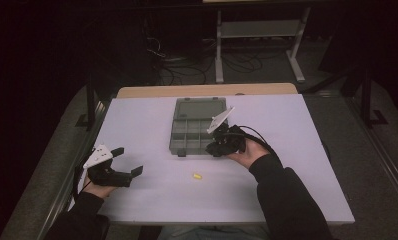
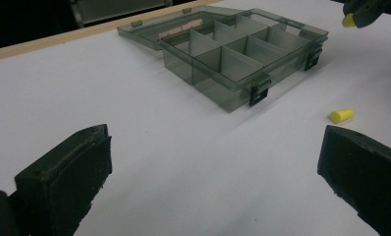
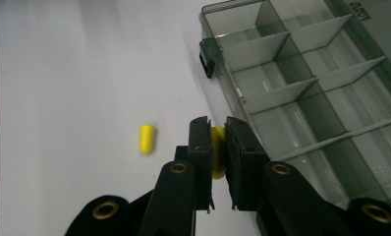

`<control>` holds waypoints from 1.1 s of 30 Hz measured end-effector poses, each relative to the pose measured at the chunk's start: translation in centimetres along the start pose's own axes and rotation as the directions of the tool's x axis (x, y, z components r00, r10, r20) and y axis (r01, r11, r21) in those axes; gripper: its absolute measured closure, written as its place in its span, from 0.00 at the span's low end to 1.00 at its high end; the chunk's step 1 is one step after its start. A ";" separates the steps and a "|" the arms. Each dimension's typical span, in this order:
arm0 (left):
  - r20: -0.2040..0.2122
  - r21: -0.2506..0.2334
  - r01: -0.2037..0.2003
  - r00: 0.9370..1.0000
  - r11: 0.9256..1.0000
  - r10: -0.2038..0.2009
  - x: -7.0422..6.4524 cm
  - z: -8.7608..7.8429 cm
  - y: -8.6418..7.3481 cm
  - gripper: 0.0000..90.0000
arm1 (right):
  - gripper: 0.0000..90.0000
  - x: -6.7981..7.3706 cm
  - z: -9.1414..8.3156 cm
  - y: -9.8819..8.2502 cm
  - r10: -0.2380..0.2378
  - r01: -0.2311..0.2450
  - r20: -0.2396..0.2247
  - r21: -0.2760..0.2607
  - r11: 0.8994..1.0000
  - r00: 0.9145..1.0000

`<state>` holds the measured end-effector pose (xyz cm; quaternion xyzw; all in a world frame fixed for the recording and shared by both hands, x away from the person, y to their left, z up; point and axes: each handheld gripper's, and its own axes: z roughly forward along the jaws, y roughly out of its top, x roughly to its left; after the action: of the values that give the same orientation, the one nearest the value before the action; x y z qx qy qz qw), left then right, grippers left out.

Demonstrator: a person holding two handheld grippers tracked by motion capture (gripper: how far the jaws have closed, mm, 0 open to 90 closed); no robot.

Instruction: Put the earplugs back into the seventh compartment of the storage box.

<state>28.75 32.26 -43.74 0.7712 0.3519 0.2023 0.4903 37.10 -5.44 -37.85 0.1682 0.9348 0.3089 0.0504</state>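
Yellow plug [image 3: 218, 152] pinched between the right gripper's [image 3: 218, 147] jaws, above the table [image 1: 287, 180] beside the open grey box [image 1: 197, 131]. Second plug [image 1: 197, 176] lies loose on the table. Left gripper [image 1: 129, 161] rests wide apart, holding nothing.

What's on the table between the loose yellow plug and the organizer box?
Nothing: bare white table separates the loose yellow plug from the organizer box, seen in the left gripper view.
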 end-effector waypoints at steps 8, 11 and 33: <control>0.000 0.000 0.000 1.000 1.000 0.000 0.0 0.0 0.0 0.00 | 0.90 -1.2 -0.7 0.8 0.010 -0.010 0.019 -0.001 1.000 1.000; 0.000 0.000 0.000 1.000 1.000 0.000 0.0 0.0 0.0 0.00 | 0.90 -1.6 -0.7 1.2 0.013 -0.013 0.023 -0.001 1.000 1.000; 0.003 0.002 -0.001 1.000 1.000 0.001 0.0 0.0 0.0 0.00 | 0.90 -4.4 1.6 3.1 0.056 -0.058 0.037 0.057 0.997 0.998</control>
<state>28.78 32.24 -43.78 0.7722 0.3510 0.2012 0.4900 42.42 -3.68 -37.36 0.2019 0.9371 0.2796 0.0531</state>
